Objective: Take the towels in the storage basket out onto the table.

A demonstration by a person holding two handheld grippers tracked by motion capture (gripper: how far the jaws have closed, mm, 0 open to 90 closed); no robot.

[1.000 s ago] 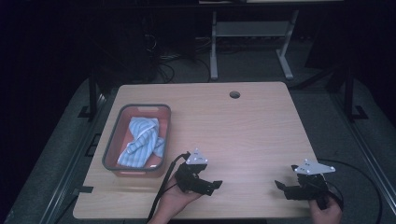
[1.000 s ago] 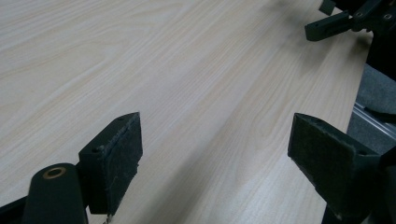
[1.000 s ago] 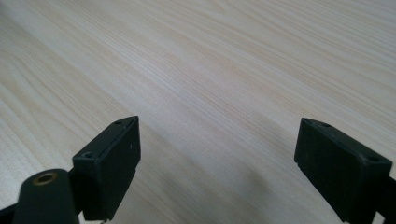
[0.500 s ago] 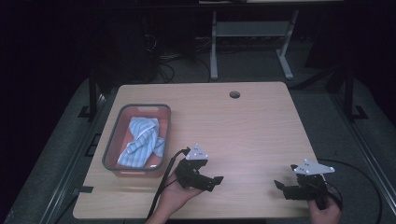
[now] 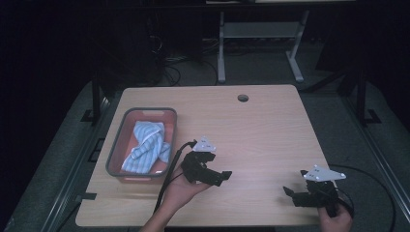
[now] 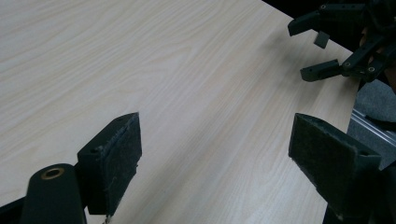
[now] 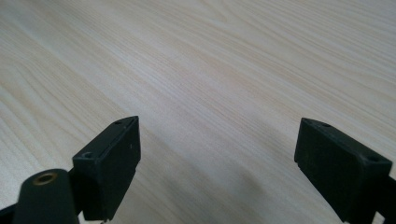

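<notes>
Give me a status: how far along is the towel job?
Done, by the look of it: the blue striped towel lies crumpled inside the red bin at the table's left. In hand: nothing. Left tongs and right tongs are both open over bare wood, apart from the bin. Left to do: nothing else on the table to move; whether the towel comes back out, I cannot tell.

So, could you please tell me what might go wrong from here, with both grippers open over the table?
1. The left gripper has its jaws open and points away from the tub holding the striped cloth; swinging back, its cable might snag the tub's rim.
2. The right gripper sits low near the table's front edge, so its jaws could scrape the wood.
</notes>
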